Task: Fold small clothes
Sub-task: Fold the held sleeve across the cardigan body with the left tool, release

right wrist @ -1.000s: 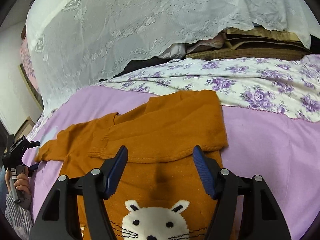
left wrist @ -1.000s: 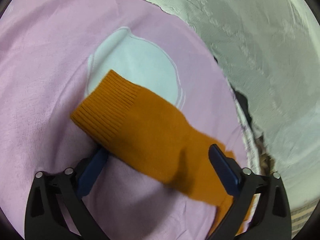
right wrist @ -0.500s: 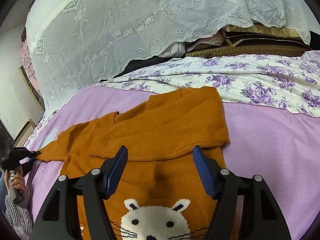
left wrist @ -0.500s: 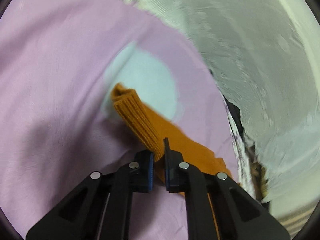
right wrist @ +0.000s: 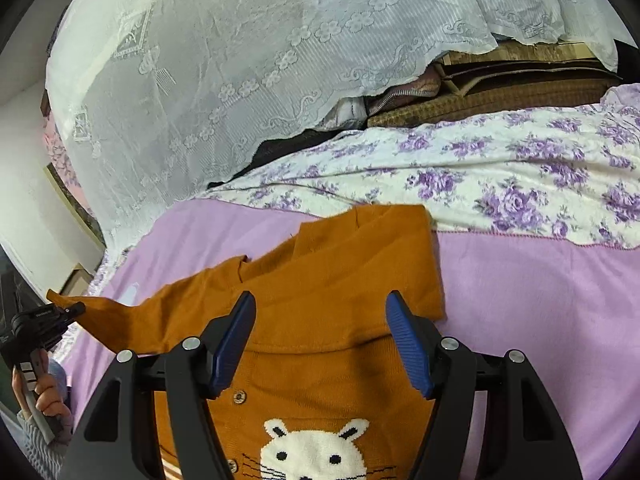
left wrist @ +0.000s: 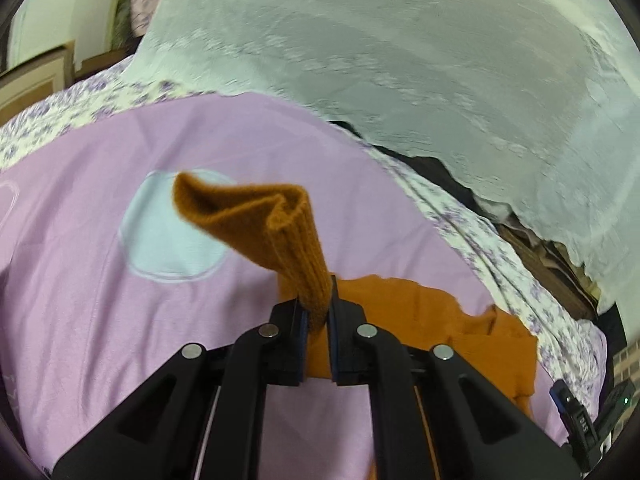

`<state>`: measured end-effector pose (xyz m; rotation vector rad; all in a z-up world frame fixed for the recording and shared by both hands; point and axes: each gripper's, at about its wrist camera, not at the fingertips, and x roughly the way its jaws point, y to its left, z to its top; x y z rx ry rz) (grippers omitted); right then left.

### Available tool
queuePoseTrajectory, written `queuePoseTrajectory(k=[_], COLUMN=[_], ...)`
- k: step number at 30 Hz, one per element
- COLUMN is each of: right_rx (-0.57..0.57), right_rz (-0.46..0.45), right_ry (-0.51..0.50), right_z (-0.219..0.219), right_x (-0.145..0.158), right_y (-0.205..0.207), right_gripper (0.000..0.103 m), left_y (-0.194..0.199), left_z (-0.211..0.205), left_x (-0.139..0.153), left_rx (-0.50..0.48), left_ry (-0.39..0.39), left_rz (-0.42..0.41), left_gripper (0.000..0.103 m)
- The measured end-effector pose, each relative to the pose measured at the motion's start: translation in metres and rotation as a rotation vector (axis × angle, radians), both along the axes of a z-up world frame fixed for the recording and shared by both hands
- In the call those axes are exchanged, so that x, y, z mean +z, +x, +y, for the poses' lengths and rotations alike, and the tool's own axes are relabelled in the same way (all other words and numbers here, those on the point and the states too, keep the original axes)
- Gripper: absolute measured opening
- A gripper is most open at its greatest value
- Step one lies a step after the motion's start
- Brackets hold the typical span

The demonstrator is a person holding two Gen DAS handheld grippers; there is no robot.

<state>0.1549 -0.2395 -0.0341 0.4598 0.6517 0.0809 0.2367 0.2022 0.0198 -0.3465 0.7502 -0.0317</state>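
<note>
We judge the orange sweater (right wrist: 332, 296) soft, light knit; left gripper (left wrist: 317, 320) pinches its ribbed cuff (left wrist: 304, 256) — a sound hold; right gripper (right wrist: 320, 336) gapes wide, empty, sleeve at nine o'clock.

It's a bed, covered with a lilac sheet (right wrist: 520, 300) that has a pale blue round patch (left wrist: 168, 236) on it, off to the left ahead of the left jaws. An orange sweater (right wrist: 320, 292) with a white bunny face lies flat on the sheet, right under and ahead of the right jaws. Further ahead there's a white blanket with purple flowers (right wrist: 480, 168).
</note>
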Motion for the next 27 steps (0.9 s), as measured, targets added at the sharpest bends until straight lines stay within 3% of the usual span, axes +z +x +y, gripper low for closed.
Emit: queuePoseTrajectory(k=[7, 15, 22, 27], right_rx=[0.042, -0.016, -0.093, -0.139], right_rz=[-0.019, -0.022, -0.013, -0.006], right_ry=[0.080, 0.182, 0.306, 0.360], right_z=[-0.008, -0.046, -0.088, -0.109], right_x=[0.006, 0.009, 0.002, -0.004], right_y=[-0.003, -0.002, 0.002, 0.003], right_gripper=[0.068, 0.068, 0.068, 0.068], left_y=[-0.008, -0.009, -0.002, 0.011], left_z=[-0.075, -0.168, -0.242, -0.292], left_x=[0.029, 0.042, 0.023, -0.017], left_rx=[-0.107, -0.218, -0.304, -0.349], left_ry=[0.076, 0.129, 0.143, 0.170], left_rz=[-0.030, -0.054, -0.034, 0.028], left_gripper=[0.006, 0.006, 0.006, 0.006])
